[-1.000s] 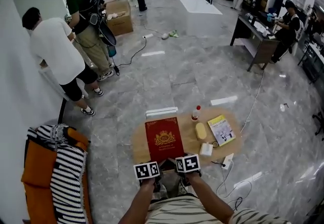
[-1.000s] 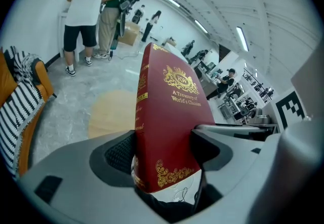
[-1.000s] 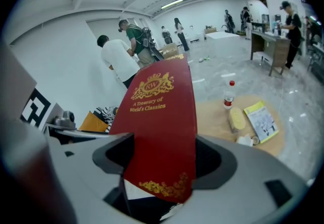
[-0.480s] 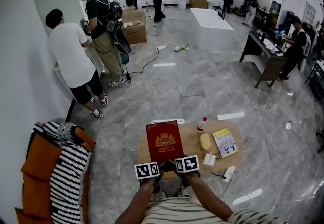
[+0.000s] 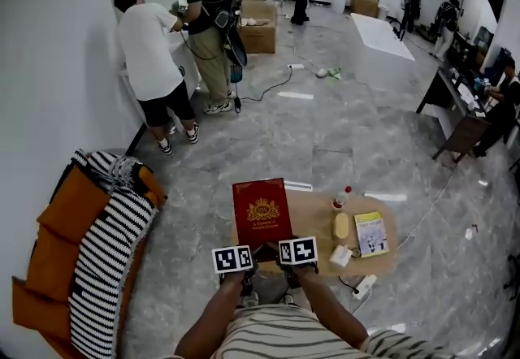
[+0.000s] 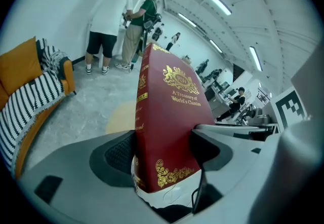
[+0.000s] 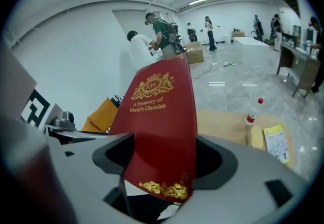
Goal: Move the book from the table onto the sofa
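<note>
Left hand-held gripper (image 6: 162, 153) and right hand-held gripper (image 7: 163, 159) each clamp the near edge of the red book (image 5: 262, 214). Only the head view shows the book held over the left end of the counter (image 5: 313, 223), with the sofa (image 5: 77, 223) well apart at left. Only the left gripper view shows the spine.

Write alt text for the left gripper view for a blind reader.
The left gripper holds a red book, "A Treasury of World's Classics", by its near end, fingers closed on it from either side. An orange sofa with a striped throw lies at left; two people stand at a white wall beyond.
</note>
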Tool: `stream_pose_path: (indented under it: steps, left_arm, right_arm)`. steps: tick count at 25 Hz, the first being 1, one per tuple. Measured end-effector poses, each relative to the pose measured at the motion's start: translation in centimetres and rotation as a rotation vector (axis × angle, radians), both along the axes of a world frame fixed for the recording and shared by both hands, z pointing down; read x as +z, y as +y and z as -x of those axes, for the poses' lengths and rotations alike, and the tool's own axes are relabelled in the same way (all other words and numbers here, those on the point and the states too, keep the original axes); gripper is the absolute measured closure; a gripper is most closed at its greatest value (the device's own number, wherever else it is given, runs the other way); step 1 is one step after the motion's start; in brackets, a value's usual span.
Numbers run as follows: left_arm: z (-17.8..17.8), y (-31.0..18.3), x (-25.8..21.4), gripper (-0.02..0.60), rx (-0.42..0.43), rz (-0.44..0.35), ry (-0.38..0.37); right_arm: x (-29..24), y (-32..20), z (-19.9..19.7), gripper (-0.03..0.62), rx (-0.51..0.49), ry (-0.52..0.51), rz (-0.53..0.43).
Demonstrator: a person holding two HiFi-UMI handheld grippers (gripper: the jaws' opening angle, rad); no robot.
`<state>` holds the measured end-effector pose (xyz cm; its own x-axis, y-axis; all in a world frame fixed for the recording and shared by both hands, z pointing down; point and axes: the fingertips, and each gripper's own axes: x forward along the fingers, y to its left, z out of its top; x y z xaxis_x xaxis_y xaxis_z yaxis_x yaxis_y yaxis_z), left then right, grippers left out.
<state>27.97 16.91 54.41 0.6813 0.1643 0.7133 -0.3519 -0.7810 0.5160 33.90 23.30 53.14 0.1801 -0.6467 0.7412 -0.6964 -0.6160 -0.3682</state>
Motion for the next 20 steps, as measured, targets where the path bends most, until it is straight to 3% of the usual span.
stream_pose_path:
  steps: [13, 20]
  left_arm:
    - [9.7, -5.7, -0.1, 0.235, -0.304, -0.01, -0.001]
    - [16.6, -9.5, 0.0, 0.235, -0.488, -0.014, 0.001]
  right_arm:
    - [0.0, -7.8, 8.1, 0.233, -0.293, 0.001, -0.015]
    - [0.1, -13.0, 14.3, 0.233, -0.478, 0.002, -0.017]
